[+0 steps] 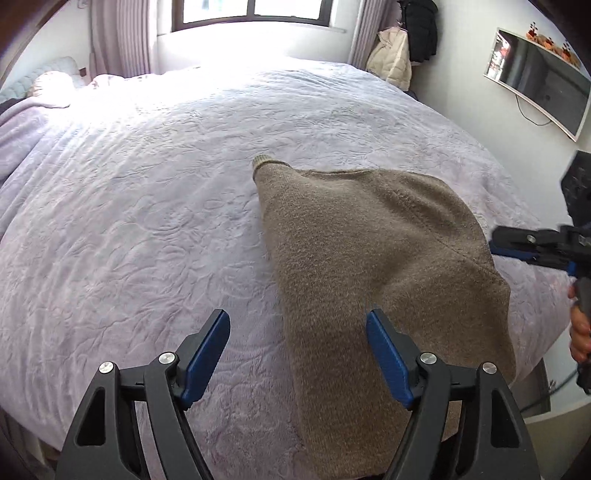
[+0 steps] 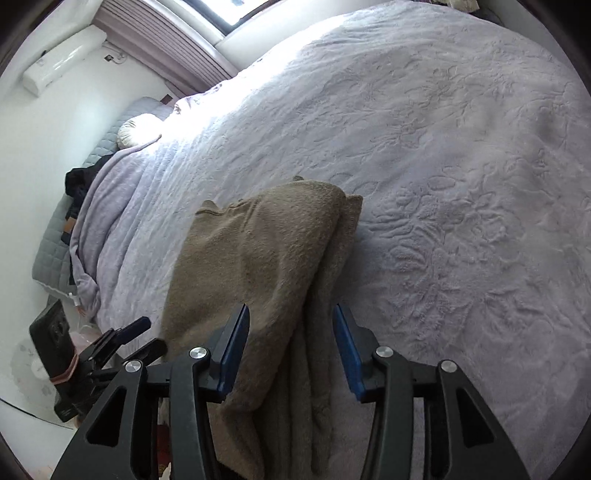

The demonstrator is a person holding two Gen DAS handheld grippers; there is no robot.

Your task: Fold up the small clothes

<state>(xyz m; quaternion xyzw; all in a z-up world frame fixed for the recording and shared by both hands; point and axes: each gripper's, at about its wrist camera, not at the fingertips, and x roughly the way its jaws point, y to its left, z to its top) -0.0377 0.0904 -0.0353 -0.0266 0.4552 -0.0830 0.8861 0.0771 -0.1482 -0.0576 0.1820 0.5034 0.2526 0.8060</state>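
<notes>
Lying near bed point(image 1: 129, 221) edge, sweater point(image 1: 369, 258) (folded)

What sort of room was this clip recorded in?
Most likely a home bedroom: a wide bed under a lilac quilted cover, a pillow at its head, and coats hanging by the curtained window.

The left black two-finger claw with blue pads point(image 1: 297, 354) points steeply downward, jaws spread wide with nothing pressed between them. The right black, blue-padded claw point(image 2: 291, 349) also tilts down, jaws parted. In the left wrist view, a bare hand point(image 1: 580, 332) at 3 o'clock grips the right claw's handle.
</notes>
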